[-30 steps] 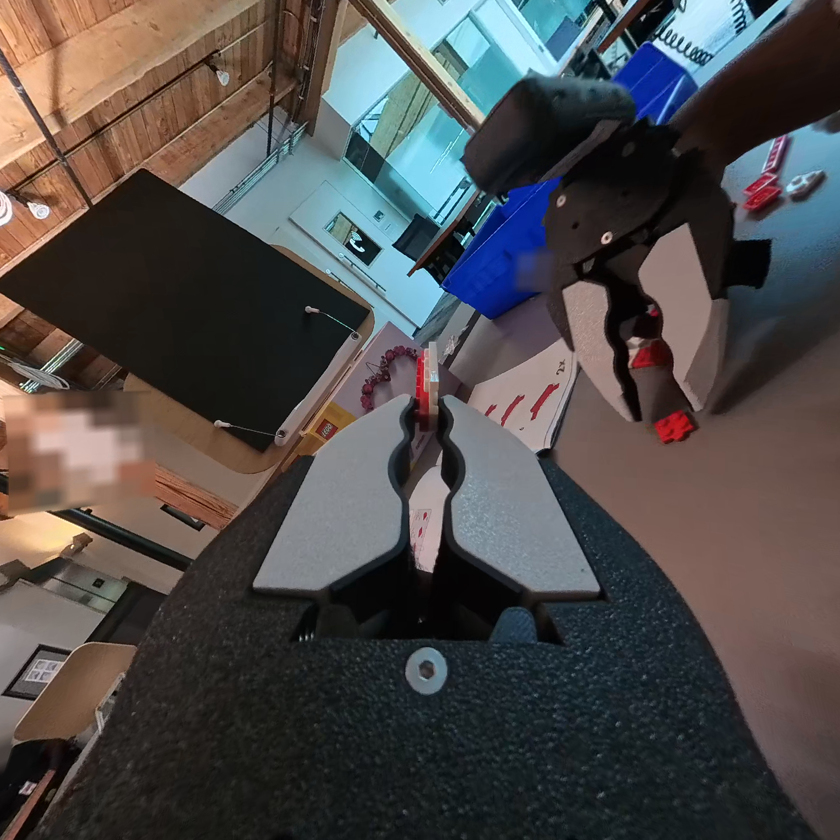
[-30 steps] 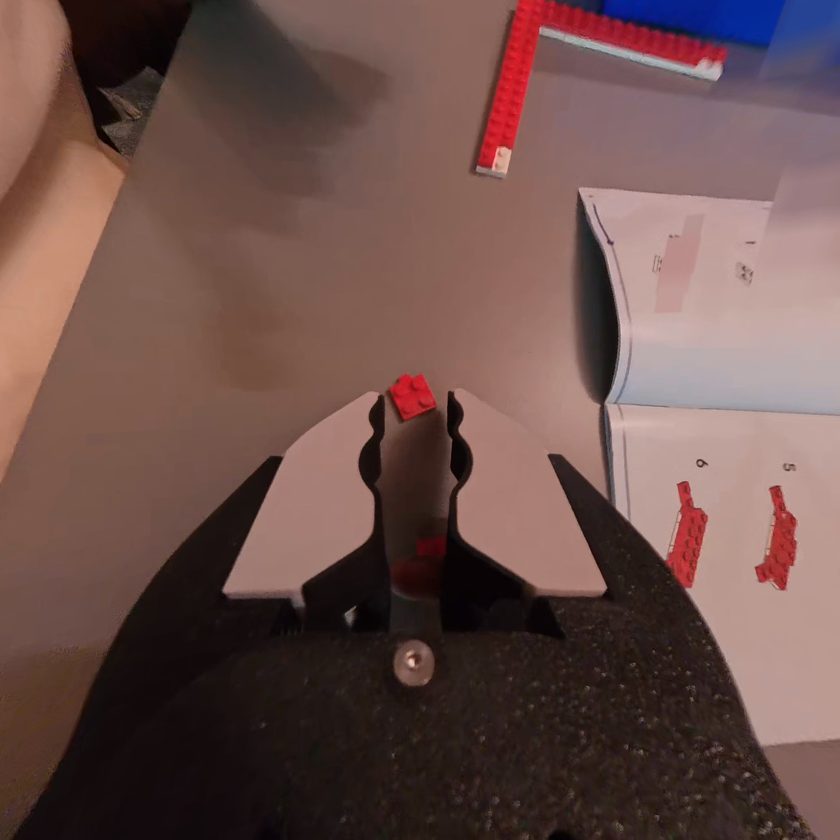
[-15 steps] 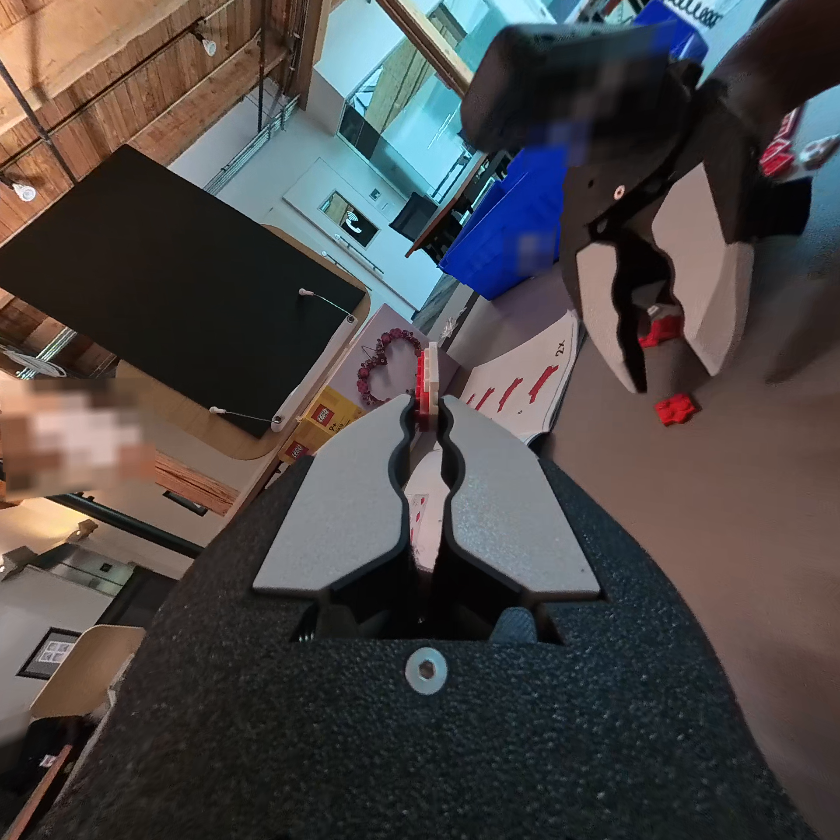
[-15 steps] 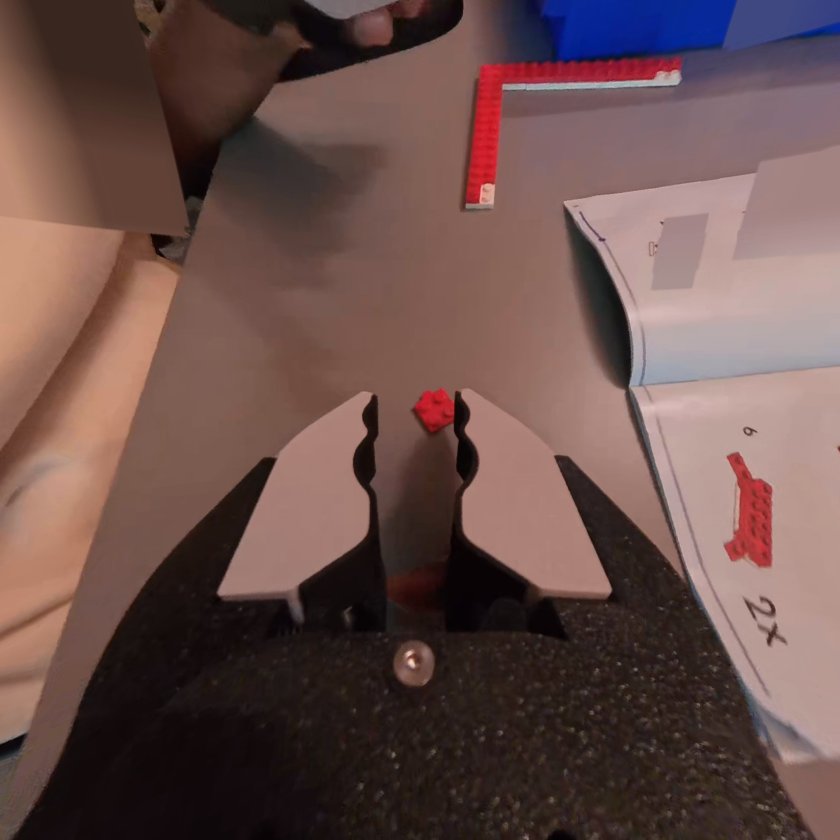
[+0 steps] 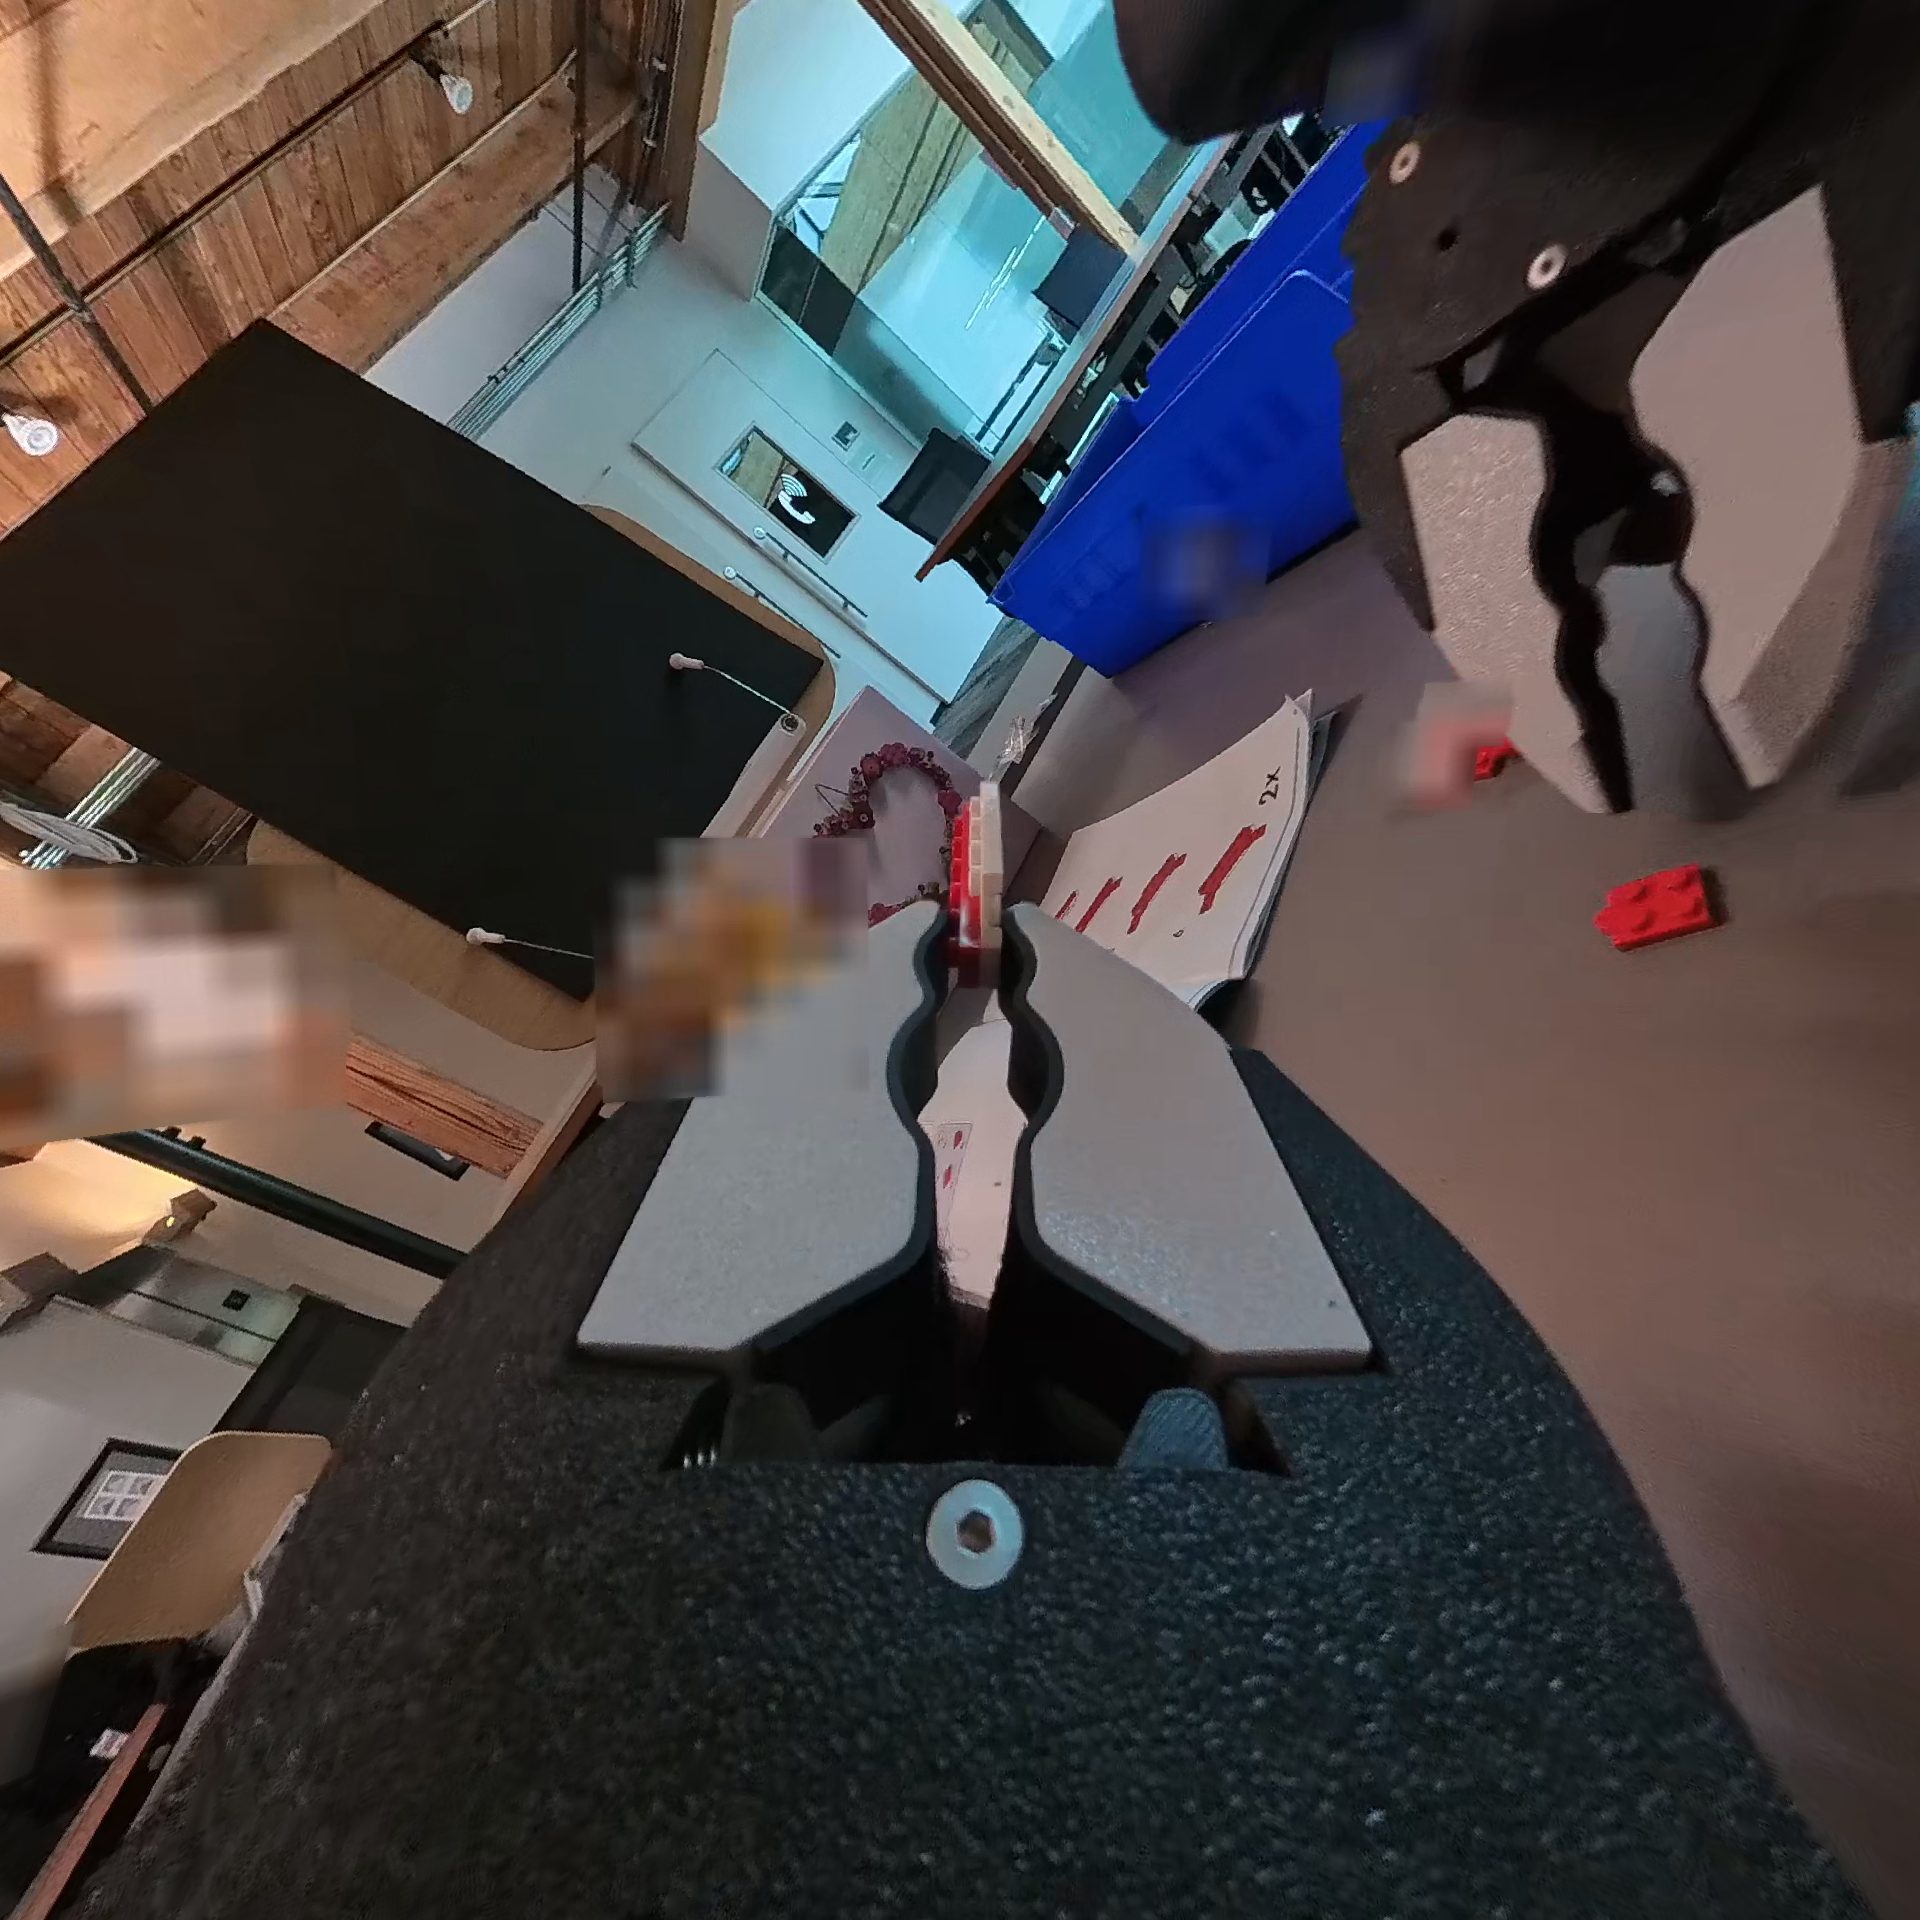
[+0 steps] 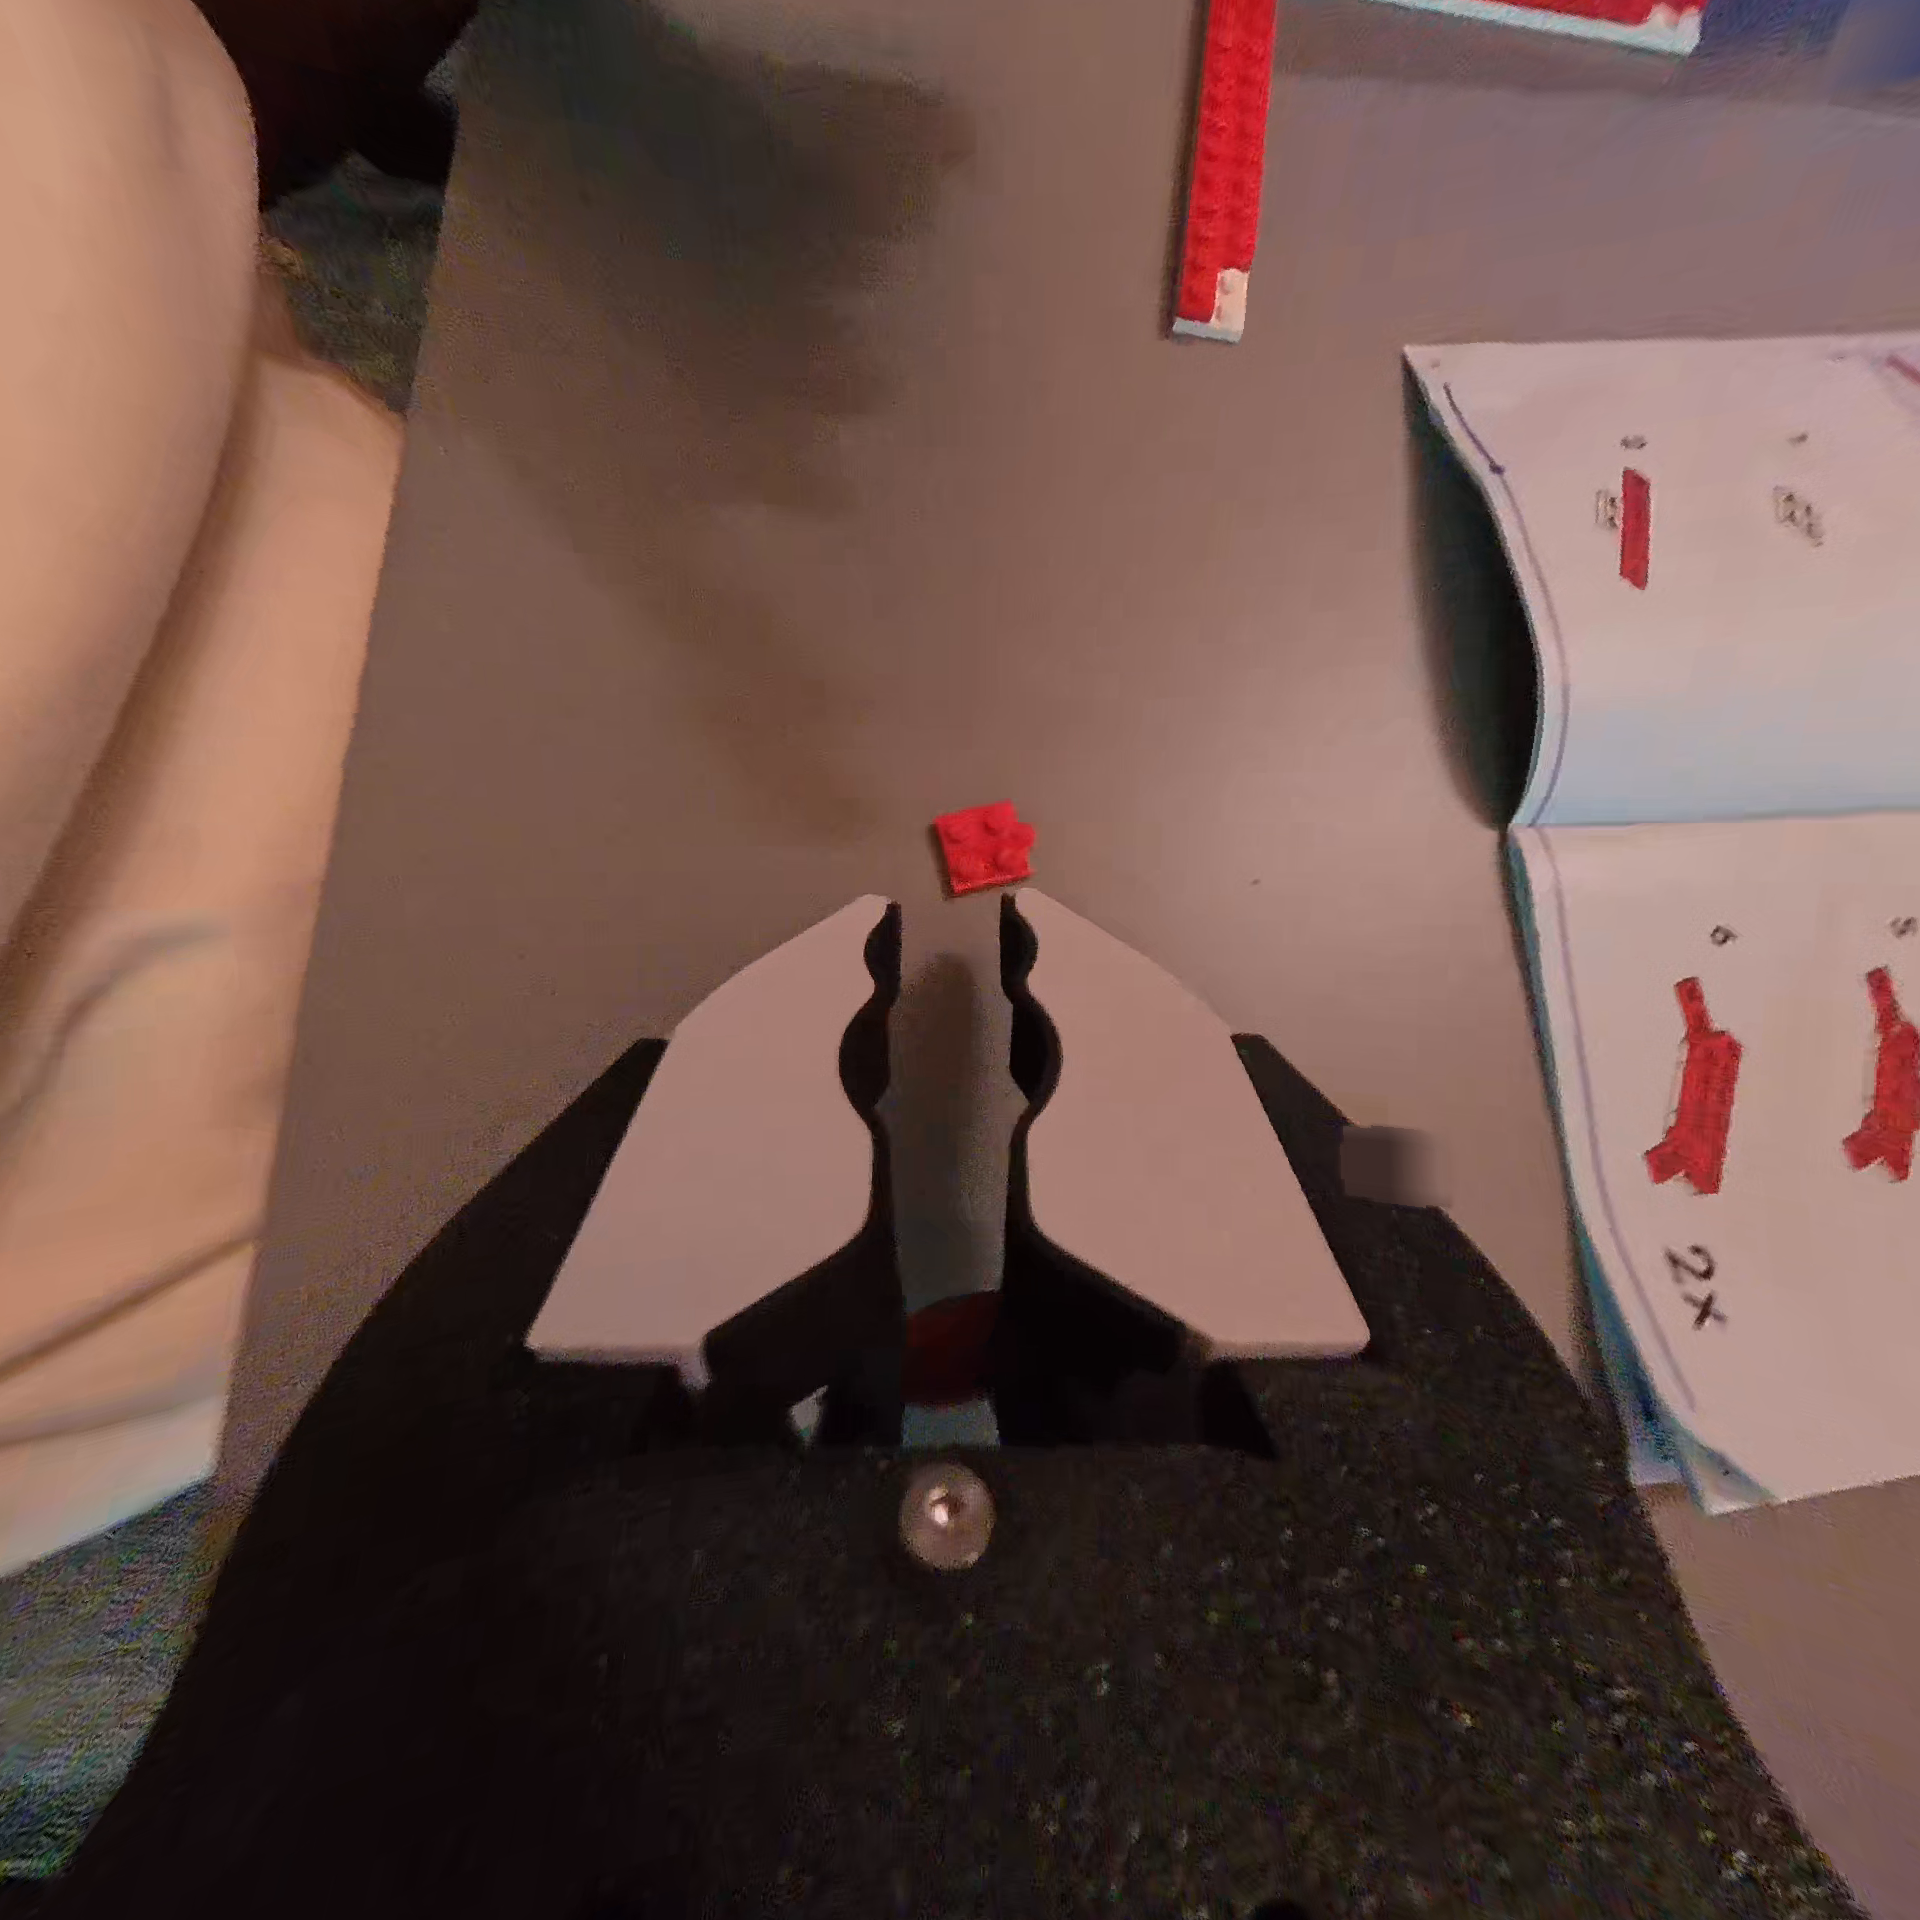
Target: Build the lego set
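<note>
My left gripper is shut on a thin red and white lego assembly, held edge-on at its fingertips above the grey table. My right gripper is open and empty, pointing down at the table. A small red square plate lies flat just beyond its fingertips, not between them. In the left wrist view the right gripper hangs at the upper right, above and behind the same red plate.
An open instruction booklet lies on the right, also in the left wrist view. A red L-shaped lego frame lies at the far side. A blue bin stands behind. A person's pale clothing fills the left edge.
The right gripper has drawn back from the small red plate, which was between its fingertips and now lies just ahead of them. The left gripper keeps its hold.
</note>
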Motion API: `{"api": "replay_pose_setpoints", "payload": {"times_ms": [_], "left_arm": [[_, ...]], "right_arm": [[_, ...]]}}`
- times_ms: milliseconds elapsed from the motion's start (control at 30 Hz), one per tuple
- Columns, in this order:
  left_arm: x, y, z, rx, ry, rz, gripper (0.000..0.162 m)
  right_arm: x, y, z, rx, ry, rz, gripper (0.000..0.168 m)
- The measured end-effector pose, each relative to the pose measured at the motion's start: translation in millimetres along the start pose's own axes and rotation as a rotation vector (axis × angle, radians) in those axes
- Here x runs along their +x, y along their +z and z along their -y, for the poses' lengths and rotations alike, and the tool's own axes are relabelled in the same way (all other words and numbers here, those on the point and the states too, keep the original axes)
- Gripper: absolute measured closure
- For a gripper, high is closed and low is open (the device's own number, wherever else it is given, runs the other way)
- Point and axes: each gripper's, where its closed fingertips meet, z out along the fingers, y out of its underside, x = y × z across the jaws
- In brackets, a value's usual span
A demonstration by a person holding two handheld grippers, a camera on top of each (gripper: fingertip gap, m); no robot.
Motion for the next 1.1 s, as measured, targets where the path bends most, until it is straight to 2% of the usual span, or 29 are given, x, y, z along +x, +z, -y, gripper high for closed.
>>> {"api": "replay_pose_setpoints", "payload": {"times_ms": [100, 167, 233, 300, 433, 567, 667, 833, 1100], "left_arm": [[1.7, 0.4, 0.2, 0.001, 0.003, -0.008, 0.154], [2.1, 0.5, -0.1, 0.000, 0.004, -0.010, 0.154], [2.9, 0.4, 0.1, 0.001, 0.002, -0.015, 0.154], [3.7, 0.2, -0.4, -0.002, 0.000, -0.017, 0.154], [-3.9, 2.1, -8.2, -0.063, -0.021, 0.042, 0.154], [-23.6, 6.1, -26.5, -0.306, -0.059, 0.281, 0.154], [-24.4, 12.4, -17.9, -0.405, -0.041, 0.377, 0.154], [-9.2, 31.3, -0.5, -0.450, 0.055, 0.408, 0.154], [-7.6, 29.5, -5.1, -0.467, 0.104, 0.438, 0.155]], "right_arm": [[7.4, 8.1, -1.1, -0.025, -0.112, 0.046, 0.147], [9.2, 14.7, -1.4, -0.039, -0.076, 0.112, 0.140], [7.4, 18.6, -0.2, -0.022, -0.054, 0.161, 0.141], [8.7, 20.6, 1.2, -0.001, -0.047, 0.152, 0.152], [15.5, 18.3, 3.9, 0.022, 0.030, 0.064, 0.152], [33.2, -20.6, 38.3, 0.097, 0.180, -0.028, 0.152], [54.1, -57.6, 74.9, 0.094, 0.226, -0.107, 0.152], [80.2, -83.9, 117.0, -0.073, 0.210, -0.202, 0.152], [85.7, -68.1, 114.7, -0.413, 0.198, -0.191, 0.152]]}}
